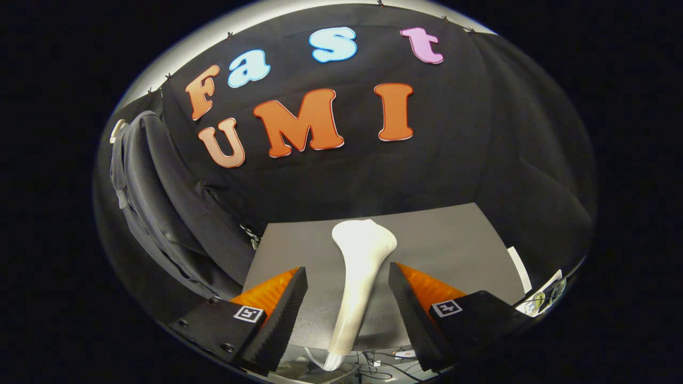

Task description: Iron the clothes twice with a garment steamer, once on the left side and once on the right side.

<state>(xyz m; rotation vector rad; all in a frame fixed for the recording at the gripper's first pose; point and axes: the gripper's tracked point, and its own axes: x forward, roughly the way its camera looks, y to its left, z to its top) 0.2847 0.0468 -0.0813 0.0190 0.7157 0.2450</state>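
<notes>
Gripper [347, 282] spread wide, fingers [285, 314] angled outward with clear gaps on both sides of the steamer [358, 277] — neither pad touching it. Steamer white, standing roughly upright between the fingers, slim handle low and the broader head at the top, tilted slightly to the right. A pale hose [320, 364] curling off from the handle's lower end, below the table edge. Steamer set over a grey table [459, 245], which runs on beyond the fingers to the black cloth wall [373, 176]. Orange bodies behind the black ribbed pads, each finger carrying a small square marker [249, 313] near its base. Off to the left, well apart from the steamer, a dark grey garment [155, 202] hanging on a white hanger [116, 130] against the wall — draped in long folds reaching down past the table's near left corner. At the table's right side, a thin white strip [518, 269] along the edge and a few small items [544, 298] too blurred to name. Loose cables [384, 368] below the table's near edge, between the finger bases.
</notes>
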